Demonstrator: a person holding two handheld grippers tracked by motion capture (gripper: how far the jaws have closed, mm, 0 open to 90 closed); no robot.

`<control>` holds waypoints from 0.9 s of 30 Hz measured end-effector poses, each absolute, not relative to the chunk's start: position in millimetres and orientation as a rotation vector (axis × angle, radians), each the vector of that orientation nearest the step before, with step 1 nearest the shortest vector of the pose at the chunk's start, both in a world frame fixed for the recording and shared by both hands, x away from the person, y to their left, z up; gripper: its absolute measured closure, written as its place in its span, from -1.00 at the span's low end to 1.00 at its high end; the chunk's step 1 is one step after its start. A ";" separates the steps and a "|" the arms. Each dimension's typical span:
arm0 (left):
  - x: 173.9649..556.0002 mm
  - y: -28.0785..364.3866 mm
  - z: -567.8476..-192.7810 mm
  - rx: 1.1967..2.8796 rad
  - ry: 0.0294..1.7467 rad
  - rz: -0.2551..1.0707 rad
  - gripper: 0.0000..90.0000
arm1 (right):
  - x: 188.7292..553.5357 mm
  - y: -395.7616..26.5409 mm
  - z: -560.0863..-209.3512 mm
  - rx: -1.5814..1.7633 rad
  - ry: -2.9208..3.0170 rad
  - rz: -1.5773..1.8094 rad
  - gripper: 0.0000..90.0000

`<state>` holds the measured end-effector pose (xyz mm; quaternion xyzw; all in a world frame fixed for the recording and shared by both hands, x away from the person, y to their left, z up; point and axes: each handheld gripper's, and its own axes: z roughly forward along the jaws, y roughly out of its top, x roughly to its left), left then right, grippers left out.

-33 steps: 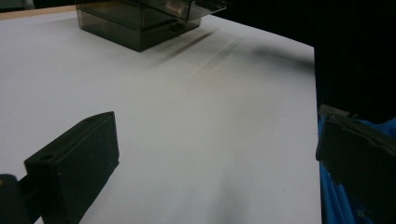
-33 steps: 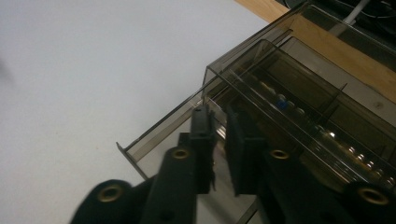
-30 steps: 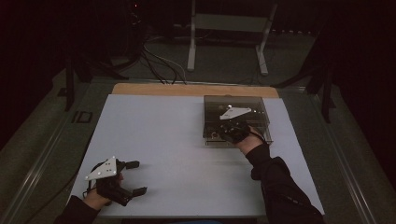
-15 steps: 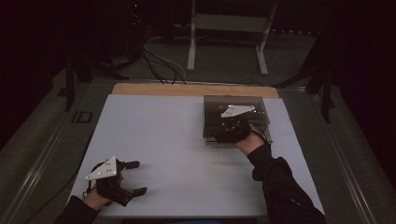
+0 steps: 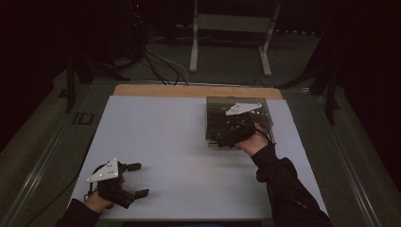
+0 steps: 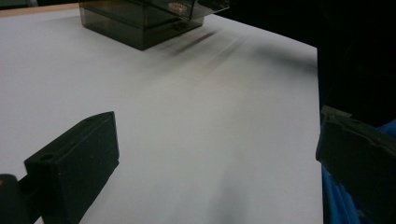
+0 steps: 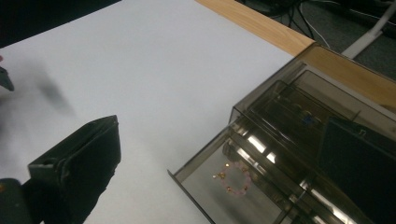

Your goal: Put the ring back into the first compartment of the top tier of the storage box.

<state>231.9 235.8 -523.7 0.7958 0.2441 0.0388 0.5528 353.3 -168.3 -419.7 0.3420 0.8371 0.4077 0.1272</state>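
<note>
Bracelet (image 7: 233,177), pink beads, lies in open drawer (image 7: 210,186) of smoky box (image 5: 239,120), far right on table (image 5: 179,156). R gripper (image 5: 227,135) above it, jaws just opened wide, nothing between. L gripper (image 5: 135,179) near left, open, empty.

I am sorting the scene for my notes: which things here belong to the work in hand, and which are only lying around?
Belong to the work:
- smoky drawer box
- its open drawer
- pink bead bracelet in the drawer
- right claw, open above it

Lying around:
- left claw, open, resting on the white table
- floor cables
- stand
</note>
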 end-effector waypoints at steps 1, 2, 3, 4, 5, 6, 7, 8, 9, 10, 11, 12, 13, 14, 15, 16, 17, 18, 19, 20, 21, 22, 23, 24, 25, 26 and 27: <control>231.2 236.3 -523.2 1.880 0.581 0.092 -0.98 | 353.3 -167.3 -418.5 0.986 2.437 1.187 -1.00; 230.9 236.9 -522.8 1.876 0.579 0.097 -0.98 | 353.1 -166.5 -417.3 0.972 2.431 1.193 -1.00; 230.5 237.4 -522.2 1.873 0.581 0.098 -0.98 | 352.9 -165.8 -416.0 0.966 2.430 1.199 -1.00; 230.3 237.7 -522.0 1.870 0.584 0.099 -0.98 | 352.9 -165.2 -414.9 0.959 2.430 1.209 -1.00; 230.3 237.8 -522.0 1.869 0.586 0.099 -0.98 | 352.8 -165.0 -413.7 0.951 2.427 1.221 -1.00; 230.2 237.7 -522.0 1.871 0.586 0.099 -0.98 | 352.6 -164.8 -412.5 0.943 2.429 1.233 -1.00; 230.1 237.6 -522.2 1.873 0.584 0.101 -0.98 | 352.4 -164.5 -411.5 0.934 2.436 1.239 -1.00; 229.9 237.6 -522.4 1.874 0.584 0.099 -0.98 | 351.9 -164.2 -410.4 0.923 2.433 1.248 -1.00; 229.6 237.6 -522.5 1.875 0.584 0.098 -0.98 | 351.1 -164.2 -409.4 0.908 2.427 1.261 -1.00; 229.5 237.7 -522.6 1.877 0.582 0.101 -0.98 | 350.7 -164.2 -408.2 0.900 2.436 1.270 -1.00; 229.5 238.0 -522.6 1.877 0.583 0.101 -0.98 | 350.1 -164.2 -407.2 0.897 2.440 1.275 -1.00; 229.5 238.0 -522.6 1.877 0.583 0.101 -0.98 | 350.1 -164.2 -407.2 0.897 2.440 1.275 -1.00; 229.7 238.4 -522.6 1.875 0.584 0.100 -0.98 | 349.0 -164.3 -405.6 0.899 2.442 1.286 -1.00; 229.8 238.5 -522.5 1.875 0.582 0.103 -0.98 | 348.6 -164.1 -405.2 0.900 2.448 1.287 -1.00; 229.8 238.5 -522.7 1.874 0.582 0.102 -0.98 | 347.5 -163.7 -404.8 0.899 2.450 1.289 -1.00; 229.5 238.4 -522.8 1.876 0.582 0.099 -0.98 | 346.4 -163.3 -404.4 0.893 2.453 1.295 -1.00; 229.2 238.4 -522.9 1.878 0.580 0.101 -0.98 | 345.1 -162.7 -404.0 0.888 2.456 1.301 -1.00; 228.8 238.6 -523.0 1.875 0.581 0.099 -0.98 | 344.0 -161.8 -403.6 0.883 2.460 1.297 -1.00; 228.6 238.8 -523.2 1.874 0.582 0.097 -0.98 | 343.2 -161.1 -403.2 0.874 2.463 1.294 -1.00; 228.4 239.0 -523.2 1.875 0.582 0.101 -0.98 | 342.4 -160.6 -402.8 0.872 2.465 1.299 -1.00; 228.4 239.3 -522.9 1.874 0.581 0.101 -0.98 | 341.7 -160.2 -402.4 0.868 2.468 1.300 -1.00; 228.6 239.5 -522.7 1.871 0.579 0.101 -0.98 | 340.6 -160.0 -402.1 0.862 2.467 1.301 -1.00; 228.6 239.5 -522.7 1.871 0.579 0.101 -0.98 | 340.6 -160.0 -402.1 0.862 2.467 1.301 -1.00; 228.6 239.5 -522.7 1.871 0.579 0.101 -0.98 | 339.1 -160.1 -401.9 0.858 2.467 1.307 -1.00; 228.7 238.9 -522.6 1.875 0.575 0.101 -0.98 | 335.7 -161.1 -401.8 0.854 2.472 1.317 -1.00; 228.9 238.8 -522.6 1.876 0.575 0.101 -0.98 | 334.1 -161.8 -402.0 0.857 2.474 1.321 -1.00; 228.9 238.7 -522.4 1.875 0.575 0.101 -0.98 | 332.5 -162.9 -402.4 0.860 2.475 1.329 -1.00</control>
